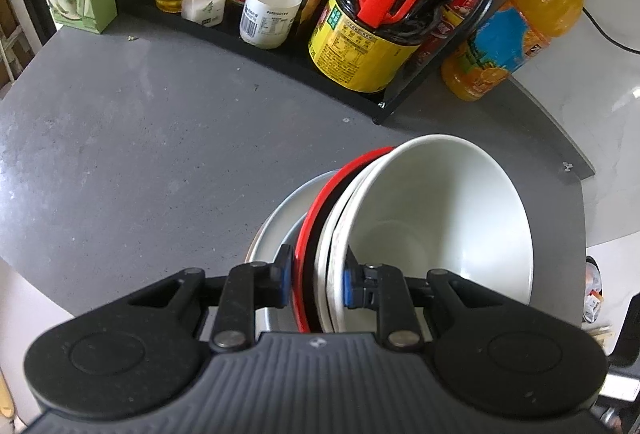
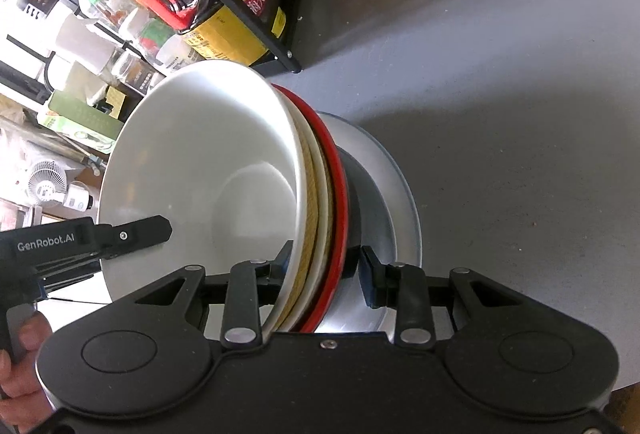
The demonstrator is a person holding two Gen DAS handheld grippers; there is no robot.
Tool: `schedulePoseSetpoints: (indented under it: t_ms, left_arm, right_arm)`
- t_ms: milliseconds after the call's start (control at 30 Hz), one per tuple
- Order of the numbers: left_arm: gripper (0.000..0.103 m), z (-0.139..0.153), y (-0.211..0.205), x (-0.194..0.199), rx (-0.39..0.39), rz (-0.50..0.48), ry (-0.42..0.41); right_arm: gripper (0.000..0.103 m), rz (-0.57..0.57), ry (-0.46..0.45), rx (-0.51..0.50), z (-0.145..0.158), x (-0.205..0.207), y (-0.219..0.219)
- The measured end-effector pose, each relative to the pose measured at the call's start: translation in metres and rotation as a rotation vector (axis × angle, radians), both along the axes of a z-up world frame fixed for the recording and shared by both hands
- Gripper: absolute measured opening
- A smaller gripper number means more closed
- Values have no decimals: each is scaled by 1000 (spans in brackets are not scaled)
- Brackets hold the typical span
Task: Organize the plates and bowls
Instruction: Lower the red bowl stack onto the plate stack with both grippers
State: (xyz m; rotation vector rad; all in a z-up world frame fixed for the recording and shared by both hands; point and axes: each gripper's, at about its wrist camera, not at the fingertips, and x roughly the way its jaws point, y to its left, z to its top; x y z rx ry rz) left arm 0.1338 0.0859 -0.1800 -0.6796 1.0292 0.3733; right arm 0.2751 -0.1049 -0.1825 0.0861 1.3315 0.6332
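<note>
On the speckled grey countertop (image 1: 120, 137), in front of the black wire condiment rack (image 1: 404, 89), a nested stack rested on a pale grey plate (image 2: 400, 193): a deep white ceramic bowl (image 1: 444, 218) uppermost, then a beige-banded white bowl (image 2: 310, 193), then a red-rimmed black bowl (image 1: 316, 230). The left gripper (image 1: 316, 278) pinched the stacked rims together; the right gripper (image 2: 326, 270) straddled them, its right pad apparently clear. The stack looked mid-carry; next, level it and lower gently. "GenRobot.AI" showed on the left gripper; rack labels were unreadable.

A dark soy-sauce bottle with a yellow label (image 1: 362, 45) is held in a black wire rack (image 1: 404, 95); an orange juice bottle (image 1: 516, 33) is stood beside it.
</note>
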Motion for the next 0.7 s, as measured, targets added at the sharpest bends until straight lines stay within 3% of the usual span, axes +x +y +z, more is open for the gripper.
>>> schedulePoseSetpoints:
  t_ms: [133,233,367,467,700]
  left_arm:
    - [22,-1,1,-1,-2,-4,4]
    - [23,1,-6,2,26,-45,27]
    - [26,3,-3,-1,-6,-25,28]
    - [34,7,-3,-5,-8,-20,27]
    - [62,22,-12,-25,33,-21,-9]
  right_arm:
    - [32,2,10,0,1,1,-3]
    - [38,-12,30,9,-1,1,-1]
    - [44,-27,10,21,5,-8,-3]
    - [50,-40,-10,43,15,-15,-10]
    - [61,-72,-94,64,32,-40,-28]
